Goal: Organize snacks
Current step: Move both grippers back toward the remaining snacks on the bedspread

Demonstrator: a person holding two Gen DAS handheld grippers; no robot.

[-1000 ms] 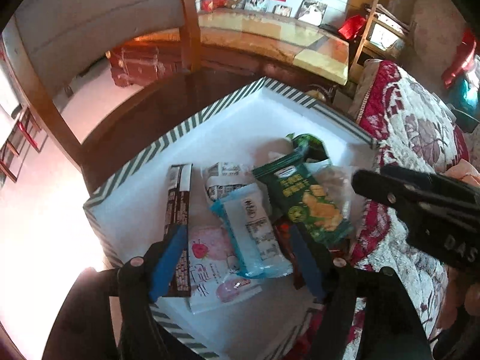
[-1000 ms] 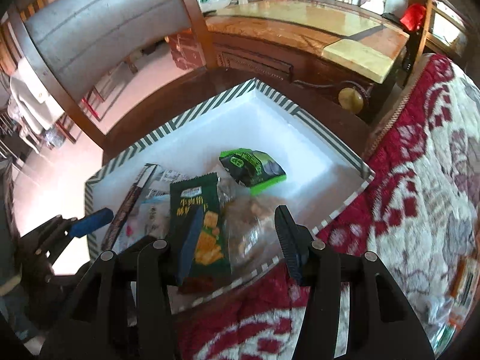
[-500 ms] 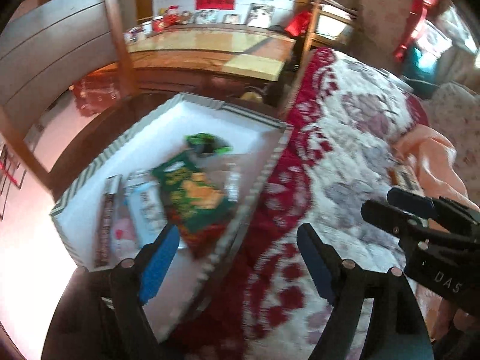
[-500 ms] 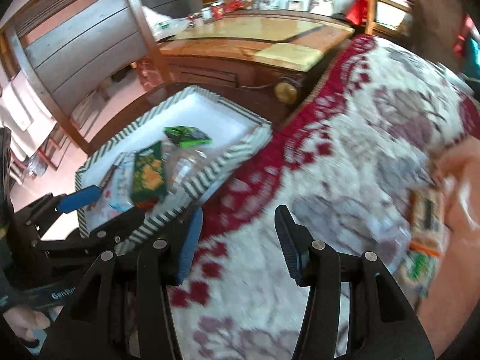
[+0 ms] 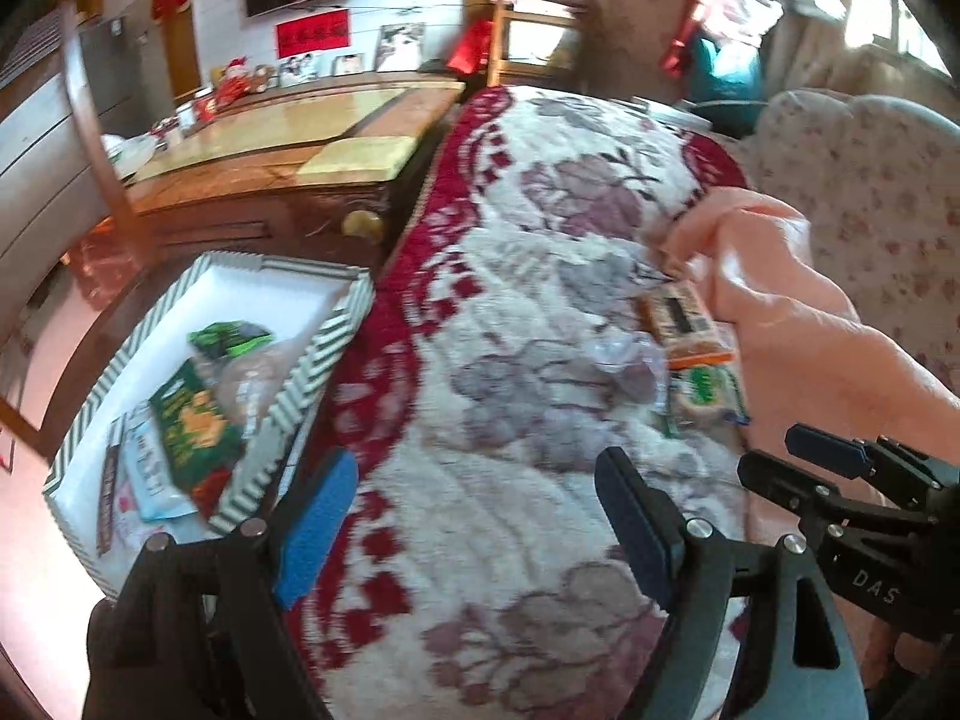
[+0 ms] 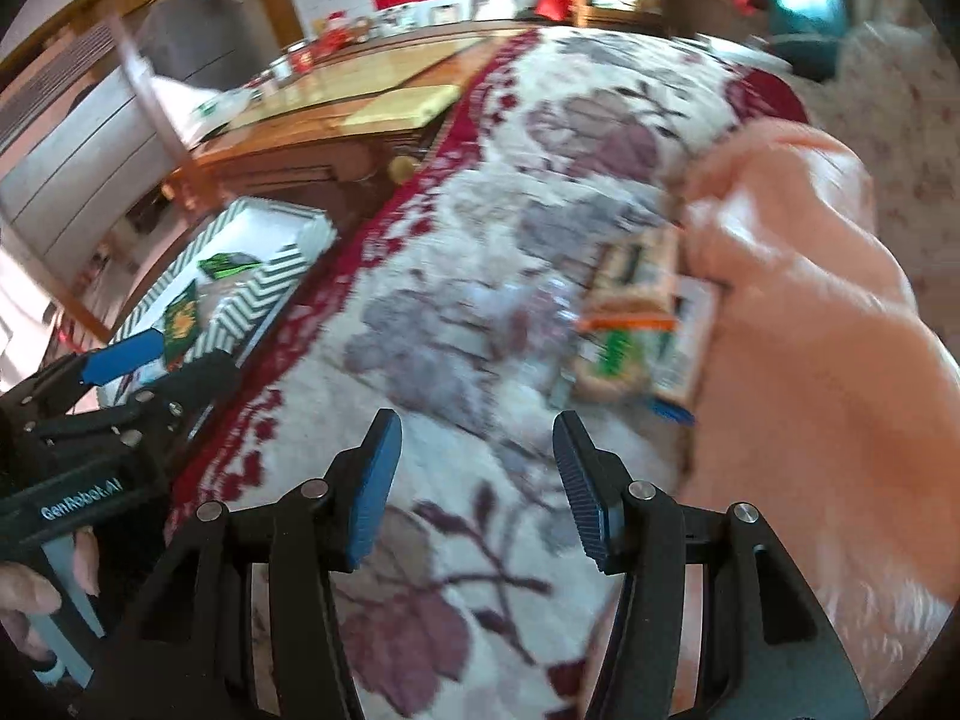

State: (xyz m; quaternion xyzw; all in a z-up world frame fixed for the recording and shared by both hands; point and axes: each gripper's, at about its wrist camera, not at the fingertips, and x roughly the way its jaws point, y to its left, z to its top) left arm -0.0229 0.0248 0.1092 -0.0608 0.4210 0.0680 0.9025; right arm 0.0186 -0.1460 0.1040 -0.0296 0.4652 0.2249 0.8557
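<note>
A green-and-white striped box [image 5: 312,360] at the left holds several snack packets, among them a green cracker packet [image 5: 192,426]; it also shows in the right wrist view [image 6: 252,294]. Loose snack packets lie on the floral blanket [image 5: 516,312] beside a peach cloth: an orange packet [image 5: 684,318] and a green-labelled one [image 5: 702,390], seen blurred in the right wrist view [image 6: 636,312]. My left gripper [image 5: 474,516] is open and empty over the blanket. My right gripper [image 6: 474,480] is open and empty, a little short of the loose packets.
A peach cloth [image 5: 798,324] covers the blanket's right side. A wooden cabinet [image 5: 270,180] stands behind the box. A wooden chair [image 5: 90,120] is at the far left. A floral cushion [image 5: 870,192] lies at the back right.
Both grippers have swung right, away from the box and over the blanket. The loose packets by the peach cloth have come into view ahead. Both stay open and empty.
</note>
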